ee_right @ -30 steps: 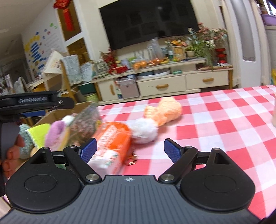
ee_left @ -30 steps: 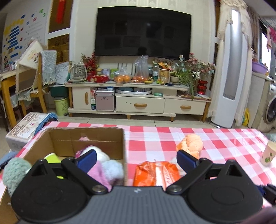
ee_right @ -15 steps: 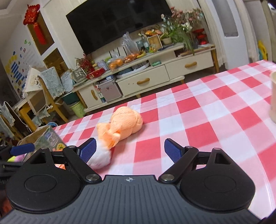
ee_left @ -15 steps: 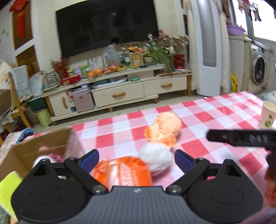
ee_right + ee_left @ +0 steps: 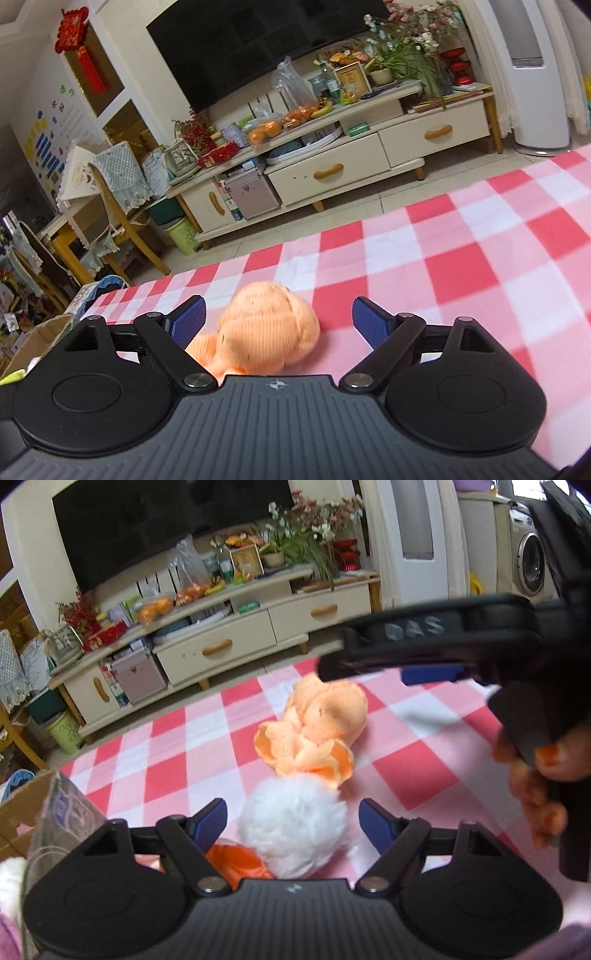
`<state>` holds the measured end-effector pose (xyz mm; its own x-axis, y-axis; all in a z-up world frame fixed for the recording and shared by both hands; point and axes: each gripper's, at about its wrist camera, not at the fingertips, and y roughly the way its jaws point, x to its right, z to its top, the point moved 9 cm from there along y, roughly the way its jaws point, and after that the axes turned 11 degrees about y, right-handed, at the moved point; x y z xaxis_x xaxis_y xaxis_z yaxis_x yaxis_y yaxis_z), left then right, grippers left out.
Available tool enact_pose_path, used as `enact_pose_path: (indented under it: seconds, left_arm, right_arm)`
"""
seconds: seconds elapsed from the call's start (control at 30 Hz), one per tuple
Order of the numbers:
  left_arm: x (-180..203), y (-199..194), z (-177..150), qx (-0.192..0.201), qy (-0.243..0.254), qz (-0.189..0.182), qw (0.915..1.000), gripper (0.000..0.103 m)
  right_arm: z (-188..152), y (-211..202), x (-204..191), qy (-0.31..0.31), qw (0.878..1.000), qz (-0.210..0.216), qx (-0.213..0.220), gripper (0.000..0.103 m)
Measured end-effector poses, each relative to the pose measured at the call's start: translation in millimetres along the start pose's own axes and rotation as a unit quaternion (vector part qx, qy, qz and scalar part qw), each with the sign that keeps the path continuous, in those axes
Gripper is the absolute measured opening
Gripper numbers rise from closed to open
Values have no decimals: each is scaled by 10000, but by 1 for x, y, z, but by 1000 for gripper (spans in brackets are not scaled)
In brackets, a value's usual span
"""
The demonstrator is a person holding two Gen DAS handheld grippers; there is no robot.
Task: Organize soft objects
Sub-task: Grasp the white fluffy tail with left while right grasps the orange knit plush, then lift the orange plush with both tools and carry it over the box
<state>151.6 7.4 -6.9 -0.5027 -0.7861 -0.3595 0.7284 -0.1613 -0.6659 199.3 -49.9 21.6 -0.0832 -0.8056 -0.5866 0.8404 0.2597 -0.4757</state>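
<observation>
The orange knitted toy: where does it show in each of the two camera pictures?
Left wrist: orange knitted toy at centre, beyond the white pompom.
Right wrist: low centre, between the right gripper fingers.
Shared landmark: the television.

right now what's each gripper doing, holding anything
left gripper: closing around the white pom-pom, not gripping yet
right gripper: open, orange plush between its fingers, unheld

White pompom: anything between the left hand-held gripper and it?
Nothing visible. The white pompom already sits between the closing fingers of the left hand-held gripper, pads not yet touching.
</observation>
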Motion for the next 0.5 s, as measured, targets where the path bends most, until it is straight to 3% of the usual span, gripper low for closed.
enact_pose_path:
  seconds: [0.13, 0.27, 0.33, 0.37, 0.47, 0.5]
  left_arm:
    - [1, 8, 1, -123, 1, -45, 9999, 64]
    - [4, 16, 2, -263, -37, -50, 9996, 63]
    - [9, 19, 2, -321, 102, -11, 9994, 52]
    - [11, 19, 2, -338, 117, -62, 9993, 51]
    - [16, 20, 2, -371, 124, -122, 9992, 49]
    - [17, 20, 2, -369, 138, -118, 9992, 48]
  right_arm:
    - [-2, 21, -2, -54, 9999, -44, -123, 103]
    - [-10, 36, -3, -129, 9992, -75, -358, 103]
    - [-12, 35, -2, -119, 9993, -32, -359, 103]
    - [-12, 35, -1, -117, 9993, -38, -364, 103]
    - [-17, 35, 2, -105, 9990, 1, -425, 93]
    - [-17, 33, 1, -102, 9991, 59, -401, 85]
